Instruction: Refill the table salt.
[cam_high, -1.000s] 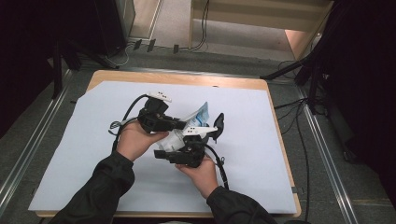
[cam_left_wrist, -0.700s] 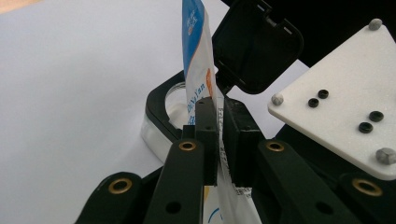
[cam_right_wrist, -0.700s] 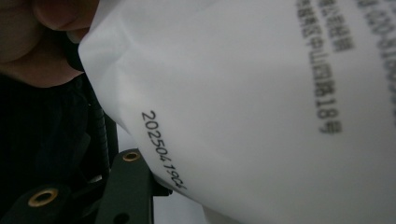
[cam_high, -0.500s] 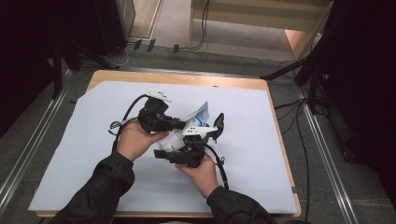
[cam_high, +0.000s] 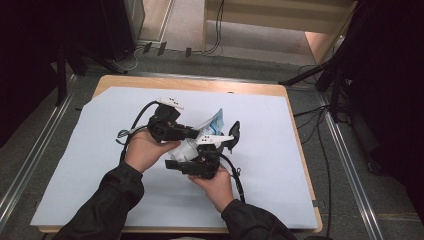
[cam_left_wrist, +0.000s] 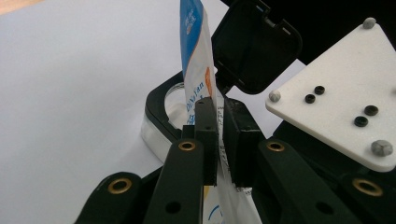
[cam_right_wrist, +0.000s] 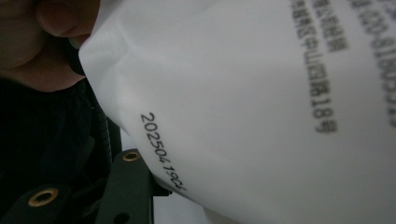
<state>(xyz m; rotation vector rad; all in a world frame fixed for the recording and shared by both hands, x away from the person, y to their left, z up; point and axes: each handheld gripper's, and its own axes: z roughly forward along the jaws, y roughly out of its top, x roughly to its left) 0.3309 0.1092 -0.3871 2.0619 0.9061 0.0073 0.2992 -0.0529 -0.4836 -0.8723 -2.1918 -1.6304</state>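
Both hands have stayed put at frame centre. Left tongs (cam_left_wrist: 219, 135) stay clenched on the white-and-blue plastic pouch (cam_left_wrist: 196, 60) (over the clear black-lidded container (cam_left_wrist: 161, 116)); right tongs (cam_high: 172, 164) unreadable, so pouring seems paused.

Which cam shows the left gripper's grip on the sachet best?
Left gripper view: the left gripper pinches the sachet edge-on. The high view shows it small, partly hidden between both grippers. The right gripper view shows its printed white back, blurred.

The high view looks down and forward over the table (cam_high: 300, 165); both gripper views sit close against the same packet (cam_left_wrist: 196, 56)
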